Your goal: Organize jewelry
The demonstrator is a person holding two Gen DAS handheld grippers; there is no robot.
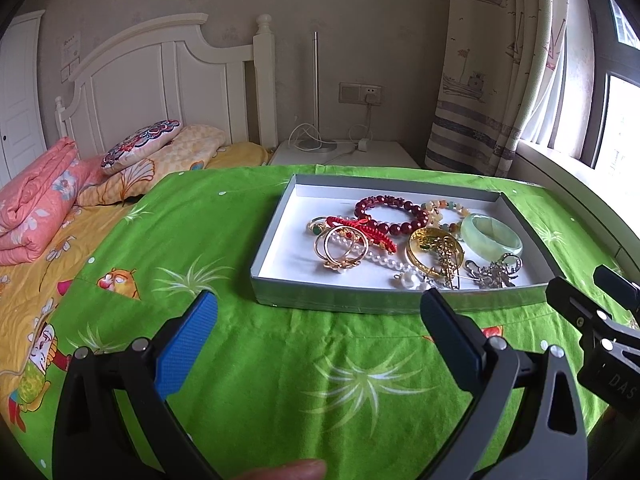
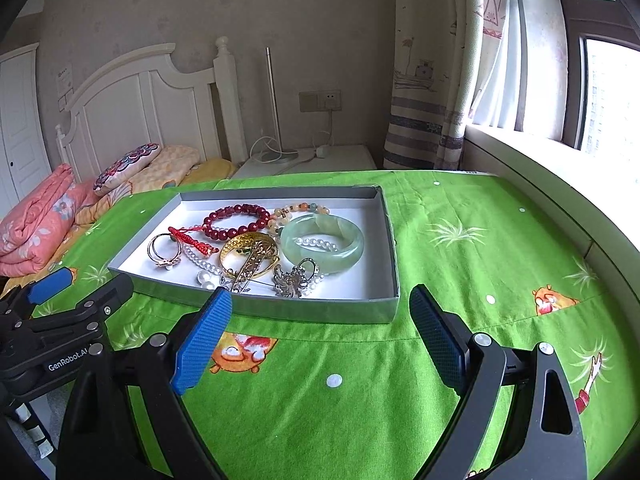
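Observation:
A shallow grey box with a white floor [image 1: 280,240] [image 2: 390,240] lies on the green cloth and holds a heap of jewelry: a dark red bead bracelet [image 1: 390,216] [image 2: 236,220], a pale jade bangle [image 1: 492,238] [image 2: 322,246], gold rings [image 1: 340,248] [image 2: 162,250], a gold bangle [image 1: 430,250] [image 2: 248,258], a pearl string [image 1: 384,260], a red cord [image 1: 360,230] and a silver brooch [image 1: 494,272] [image 2: 294,278]. My left gripper [image 1: 320,312] is open and empty, just short of the box's near wall. My right gripper [image 2: 322,306] is open and empty, also at the near wall.
The green cartoon-print cloth [image 1: 320,380] [image 2: 480,240] covers the surface. A bed with pink and yellow bedding [image 1: 36,208] lies to the left. A white nightstand with a lamp and cables [image 1: 344,150] stands behind. A window sill [image 2: 560,184] runs along the right.

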